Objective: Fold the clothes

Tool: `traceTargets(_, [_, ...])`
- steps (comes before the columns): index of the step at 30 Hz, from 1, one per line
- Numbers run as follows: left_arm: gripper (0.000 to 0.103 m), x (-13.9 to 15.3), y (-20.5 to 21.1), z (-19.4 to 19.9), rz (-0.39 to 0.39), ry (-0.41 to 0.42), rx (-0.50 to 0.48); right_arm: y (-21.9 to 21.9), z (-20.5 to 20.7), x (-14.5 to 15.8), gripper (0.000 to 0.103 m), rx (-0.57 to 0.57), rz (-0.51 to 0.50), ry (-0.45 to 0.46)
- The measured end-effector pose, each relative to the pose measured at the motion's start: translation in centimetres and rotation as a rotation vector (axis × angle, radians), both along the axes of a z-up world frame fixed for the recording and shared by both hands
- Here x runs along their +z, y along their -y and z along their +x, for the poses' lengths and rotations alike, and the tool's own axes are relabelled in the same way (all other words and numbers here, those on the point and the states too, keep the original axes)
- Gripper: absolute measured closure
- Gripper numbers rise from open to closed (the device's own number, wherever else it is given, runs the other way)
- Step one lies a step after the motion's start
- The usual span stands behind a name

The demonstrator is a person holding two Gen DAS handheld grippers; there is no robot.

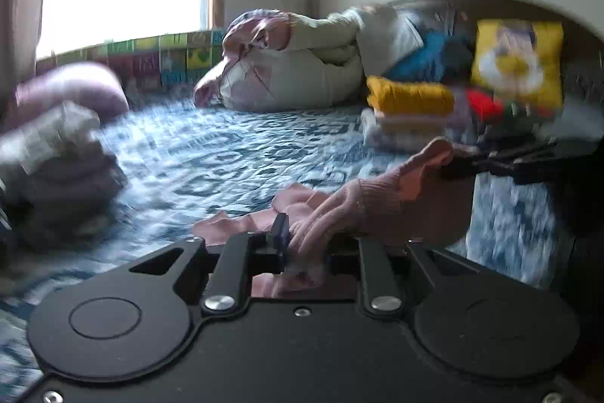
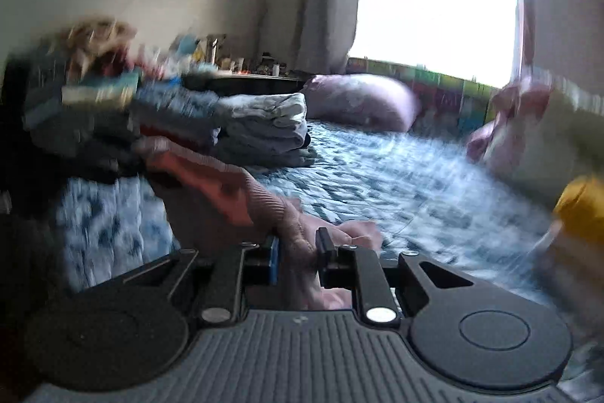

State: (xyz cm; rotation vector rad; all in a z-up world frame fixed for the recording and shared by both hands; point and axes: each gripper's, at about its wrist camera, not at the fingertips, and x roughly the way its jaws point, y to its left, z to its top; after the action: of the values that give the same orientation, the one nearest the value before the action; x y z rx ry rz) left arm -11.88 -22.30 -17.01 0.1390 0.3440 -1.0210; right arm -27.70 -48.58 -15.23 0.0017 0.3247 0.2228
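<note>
Low in the left wrist view, your left gripper [image 1: 302, 246] has its jaws nearly closed on a bunch of the pink garment [image 1: 377, 206], which stretches up and right to the right gripper [image 1: 475, 161] above the blue patterned bed [image 1: 226, 157]. In the right wrist view, your right gripper [image 2: 298, 252] pinches the same ribbed pink cloth, running left past the folded stack [image 2: 264, 127]. You look to be mid-lift, spreading it; next, keep both grips and lay it flat.
</note>
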Motion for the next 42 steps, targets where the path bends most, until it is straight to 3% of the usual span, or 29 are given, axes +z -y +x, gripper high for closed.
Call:
traceTargets(4, [0.086, -0.4, 0.7, 3.9, -0.078, -0.163, -0.003, 4.6, 4.5, -0.1, 0.082, 0.032, 0.226, -0.066])
traceTargets(8, [0.087, -1.8, 1.3, 8.2, -0.146, -0.329, 0.024, 8.2, 9.3, -2.2, 0.081, 0.052, 0.429, -0.129])
traceTargets(10, [0.087, -3.2, 1.4, 10.2, -0.187, -0.444, 0.058, 9.6, 11.2, -4.1, 0.069, 0.028, 0.541, -0.165])
traceTargets(14, [0.085, -5.6, 1.0, 13.5, -0.265, -0.679, 0.123, 11.3, 13.9, -7.6, 0.059, 0.0, 0.754, -0.231])
traceTargets(15, [0.078, -6.2, 0.8, 14.2, -0.293, -0.74, 0.139, 11.5, 14.2, -8.1, 0.051, -0.001, 0.798, -0.24])
traceTargets(16, [0.061, -6.6, 0.5, 14.5, -0.319, -0.771, 0.153, 11.6, 14.4, -8.5, 0.038, 0.001, 0.836, -0.243])
traceTargets(18, [0.056, -6.7, -0.3, 14.7, -0.346, -0.791, 0.17, 11.6, 14.5, -8.9, 0.026, 0.009, 0.888, -0.241])
traceTargets(24, [0.047, -5.7, -1.8, 13.9, -0.391, -0.745, 0.185, 10.8, 13.7, -9.7, 0.026, 0.004, 0.852, -0.254])
traceTargets(29, [0.048, -4.7, -0.2, 12.6, -0.302, -0.598, 0.193, 10.2, 12.8, -10.2, 0.027, -0.013, 0.832, -0.262])
traceTargets(31, [0.069, -4.9, 0.5, 12.4, -0.27, -0.552, 0.207, 9.8, 12.5, -10.1, 0.036, -0.022, 0.793, -0.246])
traceTargets(32, [0.074, -5.0, 0.9, 12.4, -0.252, -0.54, 0.214, 9.6, 12.5, -10.0, 0.039, -0.024, 0.777, -0.24])
traceTargets(33, [0.085, -5.4, 1.2, 12.5, -0.24, -0.546, 0.225, 9.5, 12.5, -10.0, 0.046, -0.022, 0.768, -0.237])
traceTargets(34, [0.092, -5.6, 1.2, 12.6, -0.245, -0.559, 0.226, 9.4, 12.7, -9.9, 0.062, -0.02, 0.762, -0.234])
traceTargets(36, [0.093, -5.4, 0.7, 12.7, -0.301, -0.585, 0.211, 9.4, 12.8, -9.4, 0.085, -0.03, 0.733, -0.224])
traceTargets(37, [0.093, -5.2, 0.2, 12.7, -0.347, -0.601, 0.199, 9.6, 12.9, -8.9, 0.089, -0.027, 0.736, -0.201])
traceTargets(39, [0.093, -5.0, -0.9, 13.0, -0.45, -0.642, 0.183, 9.9, 13.1, -7.5, 0.09, -0.01, 0.721, -0.144])
traceTargets(42, [0.093, -5.5, -1.6, 13.8, -0.533, -0.705, 0.193, 9.7, 13.9, -5.6, 0.091, 0.015, 0.646, -0.076])
